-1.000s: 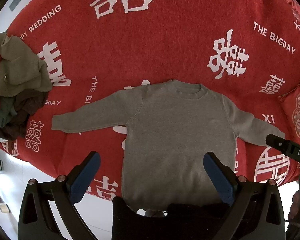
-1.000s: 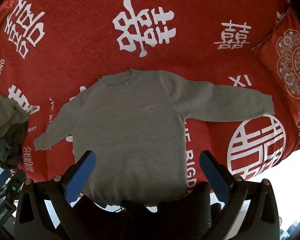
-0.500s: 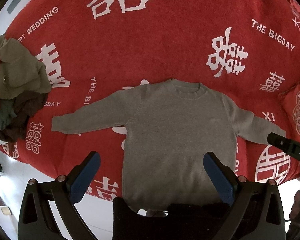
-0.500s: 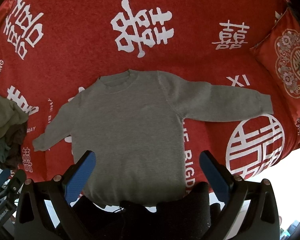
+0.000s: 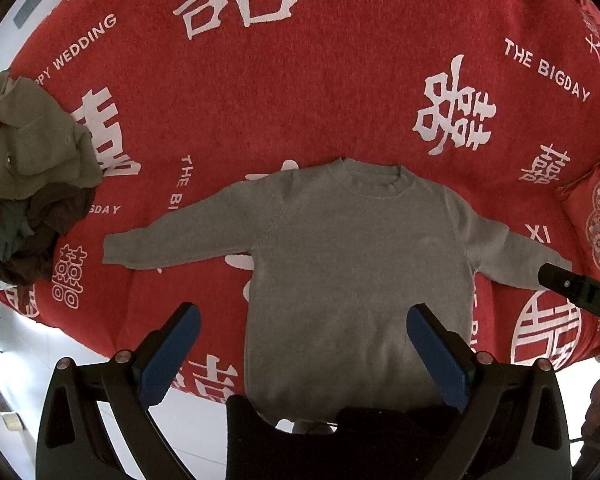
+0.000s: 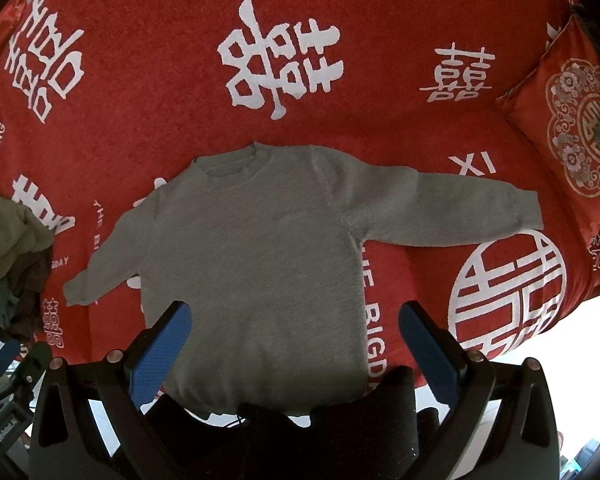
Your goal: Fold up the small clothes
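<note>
A small grey sweater (image 5: 356, 264) lies flat on the red bed cover, neck away from me, both sleeves spread out sideways; it also shows in the right wrist view (image 6: 256, 256). My left gripper (image 5: 304, 350) is open and empty, held above the sweater's lower hem. My right gripper (image 6: 294, 346) is open and empty, also above the hem. The right gripper's body (image 5: 580, 292) shows at the right edge of the left wrist view, over the right sleeve's cuff.
A pile of crumpled clothes (image 5: 28, 184) sits at the left edge of the red cover (image 5: 300, 80), also in the right wrist view (image 6: 8, 248). A red patterned cushion (image 6: 572, 136) lies at the right. The bed's front edge and the pale floor (image 5: 20, 360) are below.
Both views have shifted very slightly; the sweater sits a touch higher in frame. Both grippers stay open and nothing was grasped.
</note>
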A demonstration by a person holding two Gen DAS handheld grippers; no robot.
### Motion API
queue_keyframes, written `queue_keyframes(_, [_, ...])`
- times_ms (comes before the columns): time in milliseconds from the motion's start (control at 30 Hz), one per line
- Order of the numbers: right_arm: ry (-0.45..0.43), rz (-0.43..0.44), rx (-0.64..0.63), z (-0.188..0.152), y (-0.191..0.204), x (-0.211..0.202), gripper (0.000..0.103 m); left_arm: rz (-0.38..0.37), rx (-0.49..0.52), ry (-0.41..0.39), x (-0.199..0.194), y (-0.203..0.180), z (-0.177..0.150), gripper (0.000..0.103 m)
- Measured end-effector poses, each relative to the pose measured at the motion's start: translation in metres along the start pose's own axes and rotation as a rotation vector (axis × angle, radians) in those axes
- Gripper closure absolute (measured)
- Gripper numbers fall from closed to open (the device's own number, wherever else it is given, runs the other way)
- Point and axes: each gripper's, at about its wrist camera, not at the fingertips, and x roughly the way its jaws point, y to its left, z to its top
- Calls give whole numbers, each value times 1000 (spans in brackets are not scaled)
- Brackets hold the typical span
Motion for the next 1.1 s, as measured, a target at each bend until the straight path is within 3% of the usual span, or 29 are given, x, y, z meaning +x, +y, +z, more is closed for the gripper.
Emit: queue_keyframes(1100, [-8,8,18,1,2,0,0,3,6,10,1,2,5,0])
